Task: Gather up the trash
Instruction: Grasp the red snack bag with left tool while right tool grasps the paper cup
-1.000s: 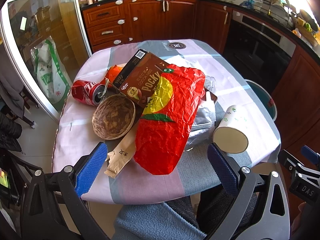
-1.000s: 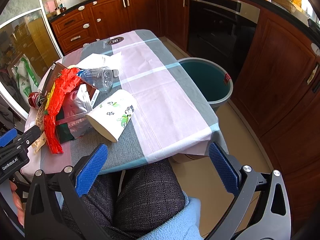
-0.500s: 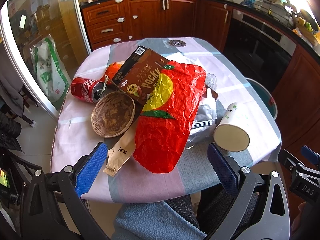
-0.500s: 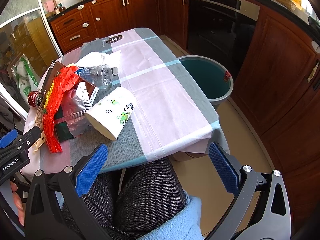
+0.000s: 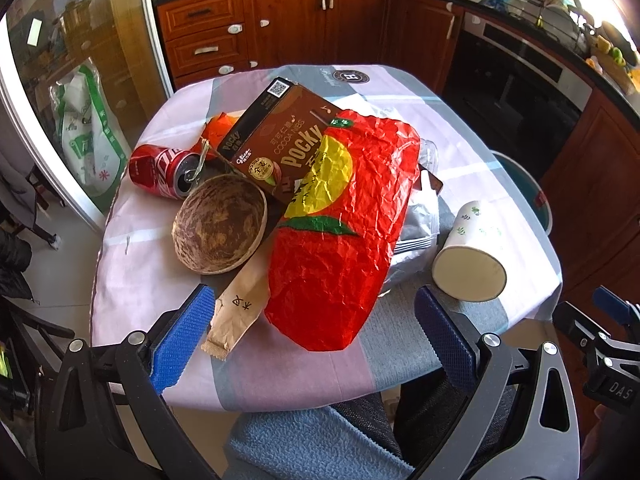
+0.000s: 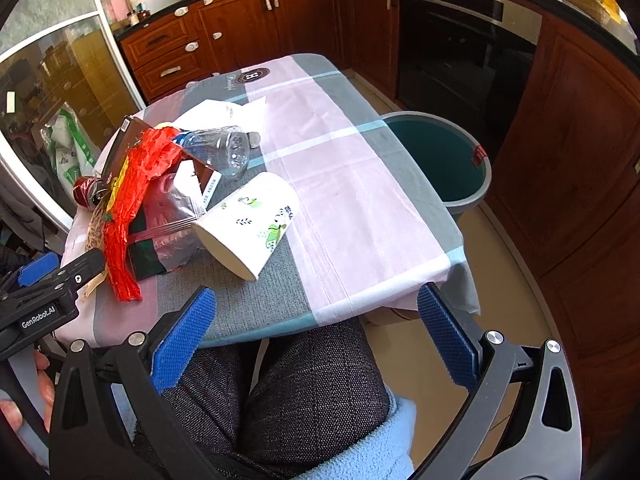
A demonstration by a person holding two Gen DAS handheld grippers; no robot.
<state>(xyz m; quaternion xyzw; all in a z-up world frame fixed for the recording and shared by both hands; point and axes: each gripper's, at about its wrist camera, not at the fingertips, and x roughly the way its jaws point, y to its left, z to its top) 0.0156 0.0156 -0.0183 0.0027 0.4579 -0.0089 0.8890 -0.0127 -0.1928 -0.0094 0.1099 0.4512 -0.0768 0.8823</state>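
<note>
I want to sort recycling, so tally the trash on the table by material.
Metal: 1, soda can
Plastic: 4, clear bottle, red wrapper, silver bag, orange wrapper
Paper or card: 4, paper cup, Pocky box, chopstick sleeve, white napkin
Other: 1, coconut shell bowl
Total: 10

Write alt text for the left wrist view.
A pile of trash covers a clothed table: a red wrapper over a Pocky box, with a tipped soda can, a woven bowl and a paper cup on its side. The open left tool hovers at the near edge.
</note>
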